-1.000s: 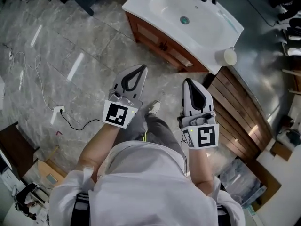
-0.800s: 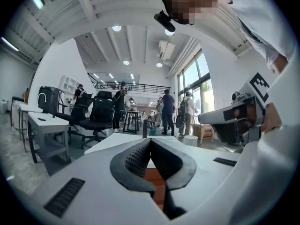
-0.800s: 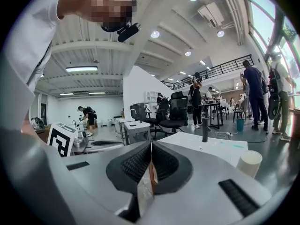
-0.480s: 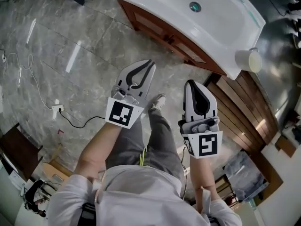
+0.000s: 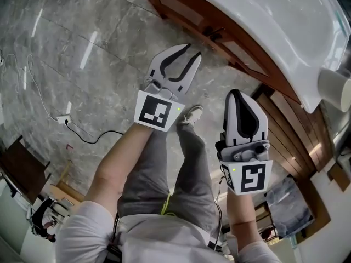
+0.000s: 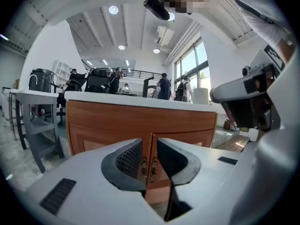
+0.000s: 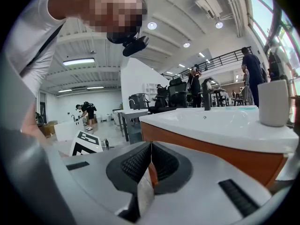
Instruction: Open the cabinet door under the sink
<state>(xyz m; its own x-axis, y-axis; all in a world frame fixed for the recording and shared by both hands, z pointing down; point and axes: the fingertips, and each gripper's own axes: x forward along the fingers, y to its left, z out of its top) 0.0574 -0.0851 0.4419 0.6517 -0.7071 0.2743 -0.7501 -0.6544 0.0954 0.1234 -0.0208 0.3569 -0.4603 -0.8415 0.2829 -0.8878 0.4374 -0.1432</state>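
Observation:
A wooden cabinet [image 5: 219,30] with two doors stands under a white sink [image 5: 299,43]. In the left gripper view its doors [image 6: 112,130] meet in the middle, where a pair of small brass handles [image 6: 148,168] shows through the gap between my jaws. My left gripper [image 5: 189,52] [image 6: 149,143] points at that cabinet front from a short way off. Its jaws are opening and nothing is between them. My right gripper [image 5: 237,93] [image 7: 150,148] is shut and empty, lower right of the left one, beside the sink's corner [image 7: 220,123].
A white cup [image 5: 334,89] [image 7: 273,102] stands on the sink's right end. Dark wooden slats [image 5: 290,138] lie on the floor to the right. A power strip with its cable [image 5: 63,118] lies on the grey marble floor at the left. The person's shoe [image 5: 192,114] is between the grippers.
Both grippers have dropped and come closer to the cabinet front. The left gripper's jaws, shut before, now stand apart. The right gripper stays shut.

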